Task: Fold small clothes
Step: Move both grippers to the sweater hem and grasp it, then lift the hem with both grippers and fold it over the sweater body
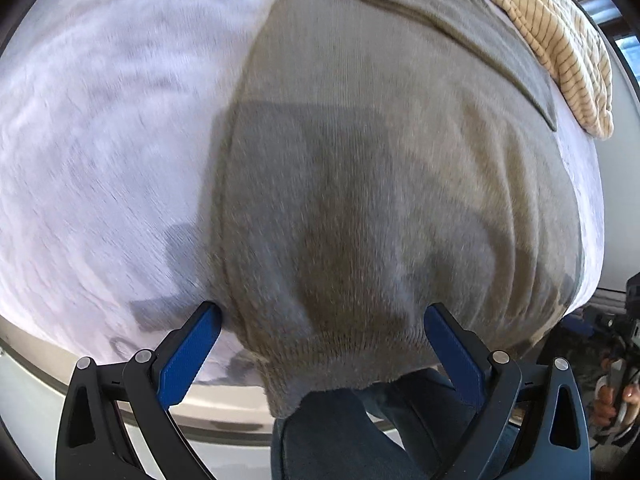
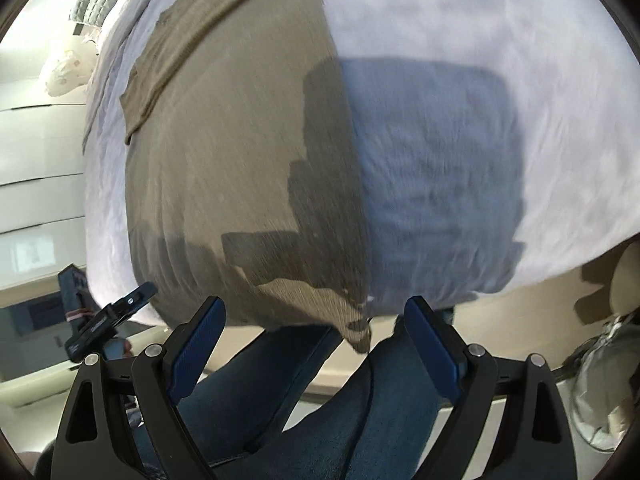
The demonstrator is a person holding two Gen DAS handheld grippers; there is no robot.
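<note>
Both grippers hang with their fingers spread wide and nothing between them. In the left wrist view the left gripper (image 1: 322,344) has its blue-padded fingers (image 1: 188,354) on either side of the near hem of a grey-brown knitted top (image 1: 360,184), without touching it as far as the blur allows. That hem droops over the near edge of a bed covered by a white sheet (image 1: 100,140), and below the fingers a person's legs in blue jeans (image 1: 360,432) show. In the right wrist view the right gripper (image 2: 314,344) has its fingers (image 2: 196,352) just as far apart, straddling the top's (image 2: 224,140) near right corner, which dangles off the bed edge over the jeans (image 2: 320,400).

Beyond the fingers the top lies spread flat on the sheet (image 2: 520,40), stretching away from the cameras, with a sleeve folded across its far end.

Only the left wrist view shows a cream striped garment (image 1: 560,52) bunched on the sheet, far off to the right of the fingers, and part of a hand (image 1: 608,396) at the right edge. Only the right wrist view shows the other gripper's black tip (image 2: 116,316) to the left of the fingers, and a white crumpled bag (image 2: 66,70) far to the left, off the bed.
</note>
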